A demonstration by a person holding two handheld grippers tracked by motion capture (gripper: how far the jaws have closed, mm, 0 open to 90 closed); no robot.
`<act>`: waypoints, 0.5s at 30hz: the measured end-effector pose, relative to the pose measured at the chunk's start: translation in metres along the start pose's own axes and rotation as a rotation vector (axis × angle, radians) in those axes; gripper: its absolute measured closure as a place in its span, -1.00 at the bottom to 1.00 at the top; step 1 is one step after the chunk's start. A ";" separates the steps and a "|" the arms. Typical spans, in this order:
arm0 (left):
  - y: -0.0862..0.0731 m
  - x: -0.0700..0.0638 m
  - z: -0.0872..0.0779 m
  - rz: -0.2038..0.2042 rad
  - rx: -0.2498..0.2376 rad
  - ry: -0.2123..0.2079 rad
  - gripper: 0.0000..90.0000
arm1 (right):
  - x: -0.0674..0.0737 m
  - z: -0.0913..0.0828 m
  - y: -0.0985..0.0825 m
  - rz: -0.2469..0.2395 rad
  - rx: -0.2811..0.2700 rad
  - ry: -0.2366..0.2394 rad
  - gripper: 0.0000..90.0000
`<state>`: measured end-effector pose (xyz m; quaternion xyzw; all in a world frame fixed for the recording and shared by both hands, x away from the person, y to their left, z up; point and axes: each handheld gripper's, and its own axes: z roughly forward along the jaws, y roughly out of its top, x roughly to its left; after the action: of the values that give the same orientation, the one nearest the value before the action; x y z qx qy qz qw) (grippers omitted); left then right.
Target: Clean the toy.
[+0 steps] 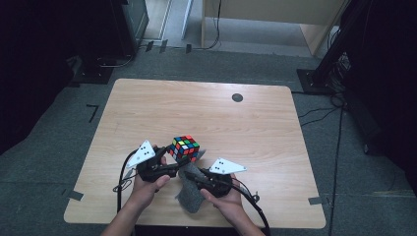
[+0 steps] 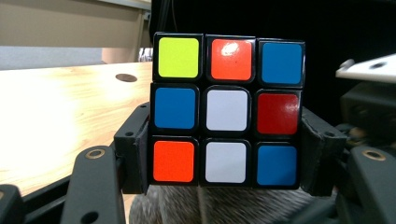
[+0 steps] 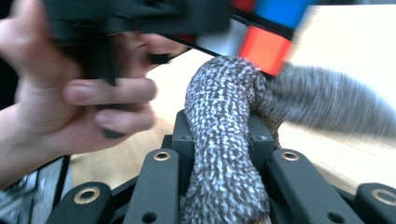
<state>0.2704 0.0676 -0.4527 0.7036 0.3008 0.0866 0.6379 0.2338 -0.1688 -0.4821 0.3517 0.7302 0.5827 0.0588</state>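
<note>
A scrambled colour cube [image 1: 185,147] hangs just above the wooden table [image 1: 206,113], clamped by my left gripper [image 1: 178,158]. In the left gripper view the cube [image 2: 227,110] sits between the two black jaws, which press on its left and right sides. My right gripper [image 1: 193,175] is shut on a grey speckled cloth [image 1: 191,189]. In the right gripper view that cloth [image 3: 222,140] bulges up between the jaws and touches the underside of the cube [image 3: 261,32]. A hand [image 3: 70,93] with the left gripper is close at upper left there.
A small dark round mark [image 1: 237,97] lies near the table's far edge. Grey carpet surrounds the table, with black stands and cables [image 1: 334,73] at the far right and dark equipment [image 1: 113,34] at the far left.
</note>
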 end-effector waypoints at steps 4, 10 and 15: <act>-0.003 -0.004 0.005 0.012 0.019 -0.010 -0.24 | 0.005 0.004 -0.002 -0.003 0.000 0.004 0.61; -0.003 -0.002 0.004 0.021 0.027 0.006 -0.24 | 0.008 0.006 -0.004 -0.027 -0.008 0.020 0.59; 0.000 0.008 -0.002 -0.005 0.025 0.035 -0.24 | -0.014 0.002 -0.005 -0.029 0.048 -0.093 0.35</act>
<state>0.2757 0.0734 -0.4545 0.7092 0.3144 0.0936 0.6240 0.2428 -0.1753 -0.4919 0.3690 0.7457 0.5470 0.0925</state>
